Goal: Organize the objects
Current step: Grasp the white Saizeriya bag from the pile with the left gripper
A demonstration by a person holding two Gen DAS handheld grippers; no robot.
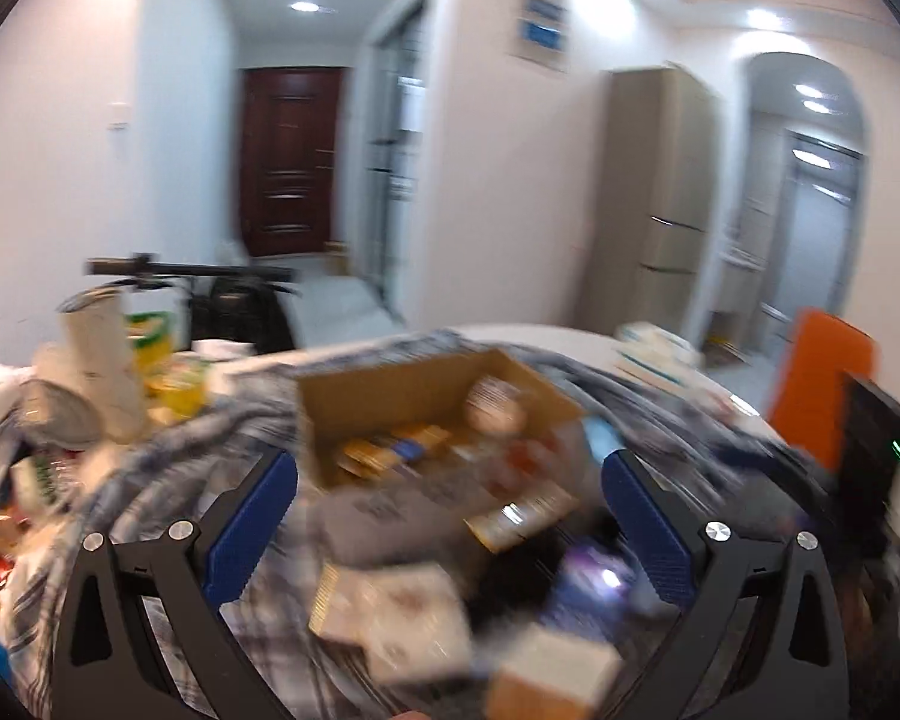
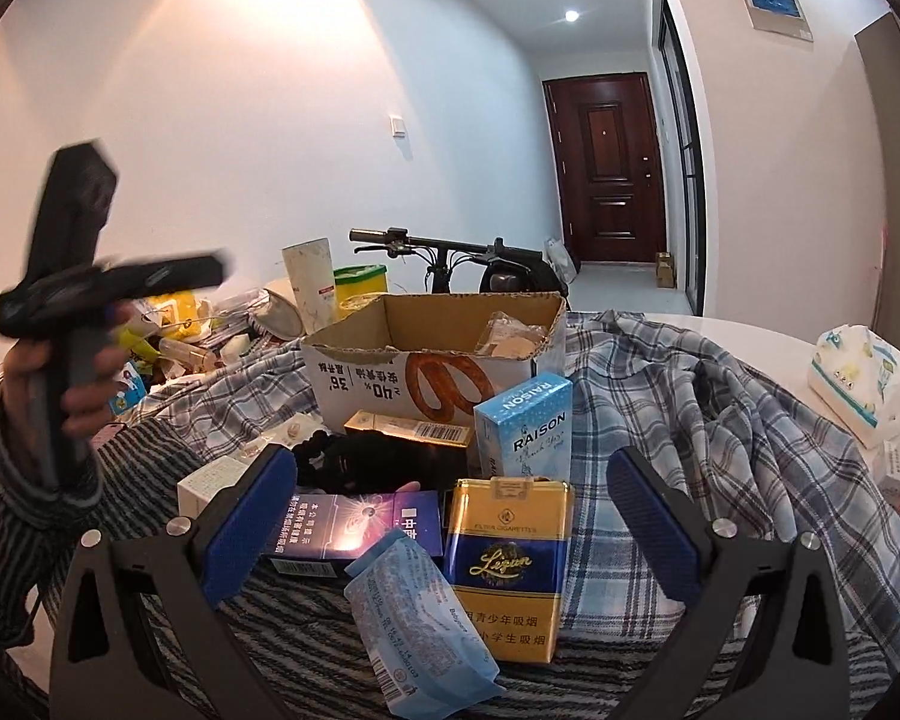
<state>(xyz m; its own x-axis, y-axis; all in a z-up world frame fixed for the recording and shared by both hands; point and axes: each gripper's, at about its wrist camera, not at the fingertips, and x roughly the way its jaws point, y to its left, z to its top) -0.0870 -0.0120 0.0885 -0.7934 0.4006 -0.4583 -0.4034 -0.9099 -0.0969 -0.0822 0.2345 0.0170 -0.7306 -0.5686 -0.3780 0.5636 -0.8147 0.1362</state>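
My right hand-held gripper point(image 2: 450, 504) hangs released, empty, over the gold Lesun cigarette pack point(image 2: 507, 564) lying on the striped cloth, with the purple pack point(image 2: 354, 525) just beside it and the blue RAISON pack point(image 2: 525, 426) standing behind. The cardboard box point(image 2: 426, 360) sits beyond them on the plaid shirt point(image 2: 690, 420). My left hand-held gripper point(image 1: 450, 516) is also released, its view blurred, above the same clutter.
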